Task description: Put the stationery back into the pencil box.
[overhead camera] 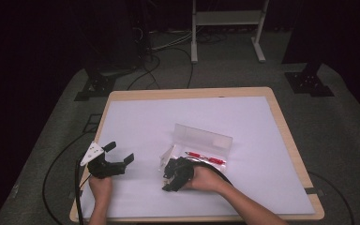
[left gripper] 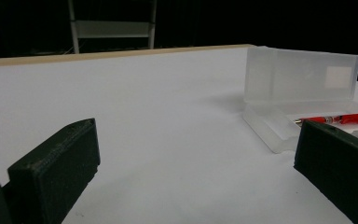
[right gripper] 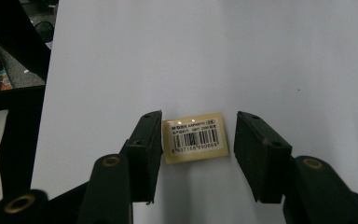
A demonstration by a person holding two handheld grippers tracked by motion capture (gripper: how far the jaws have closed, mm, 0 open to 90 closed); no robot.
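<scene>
A small cream eraser [right gripper: 195, 137] with a barcode label lies flat on the white table sheet [overhead camera: 178, 117]. My right gripper [right gripper: 198, 128] points down over it with one jaw on each side. The left jaw is at the eraser's edge and a gap shows at the right jaw, so it is open. In the high view the right gripper [overhead camera: 170, 180] is just in front of an open translucent pencil case [overhead camera: 206, 138] holding a red pen [overhead camera: 205, 158]. My left gripper [overhead camera: 119, 153] rests open at the front left, aimed toward the case [left gripper: 303, 77] and pen [left gripper: 335, 119], with nothing between its jaws [left gripper: 196, 140].
The sheet covers a wooden table whose rim [overhead camera: 290, 140] shows all round. Cables [overhead camera: 159, 61] and a white metal frame [overhead camera: 227, 18] stand on the grey floor behind the table. Bare sheet stretches behind and right of the case.
</scene>
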